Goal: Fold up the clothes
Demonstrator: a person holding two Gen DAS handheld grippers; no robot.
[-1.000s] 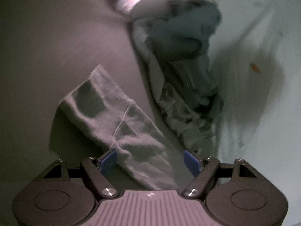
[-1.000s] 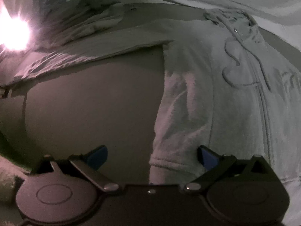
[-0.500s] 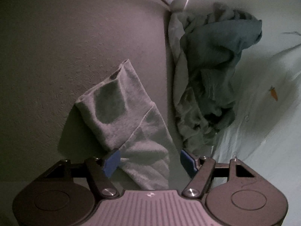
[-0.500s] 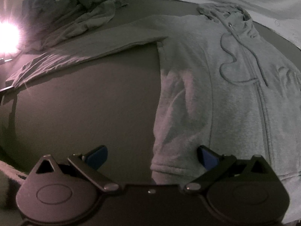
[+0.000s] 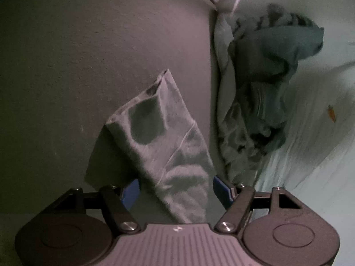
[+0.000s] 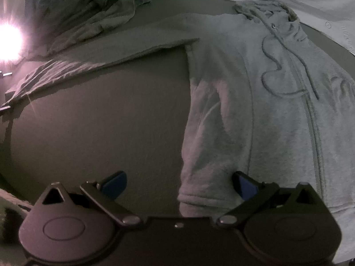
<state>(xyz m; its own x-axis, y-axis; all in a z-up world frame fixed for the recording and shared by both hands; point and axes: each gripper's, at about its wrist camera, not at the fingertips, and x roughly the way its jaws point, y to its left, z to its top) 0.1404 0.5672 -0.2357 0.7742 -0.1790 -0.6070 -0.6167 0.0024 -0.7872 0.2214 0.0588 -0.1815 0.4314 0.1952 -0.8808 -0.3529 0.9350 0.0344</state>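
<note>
A grey zip hoodie (image 6: pixel 255 88) lies front up on a dark surface, hood at the far end. One sleeve (image 6: pixel 106 55) stretches out to the left, and its far end looks lifted over a shadow. In the left wrist view that sleeve (image 5: pixel 168 146) runs straight ahead to its cuff. My left gripper (image 5: pixel 176 190) straddles it with both blue pads against the bunched cloth. My right gripper (image 6: pixel 180 185) stands wide open just above the hoodie's near left hem corner, and its pads touch nothing.
A crumpled pile of dark teal clothes (image 5: pixel 266 88) lies right of the sleeve, also the pile (image 6: pixel 84 11) at the far left. A pale sheet (image 5: pixel 310 166) with a small orange mark covers the right. A bright lamp (image 6: pixel 8 42) glares at the left edge.
The left wrist view has swung and rolled: the sleeve now points more straight ahead, the pile sits farther right, and the left jaws stand slightly narrower. The right gripper has barely moved.
</note>
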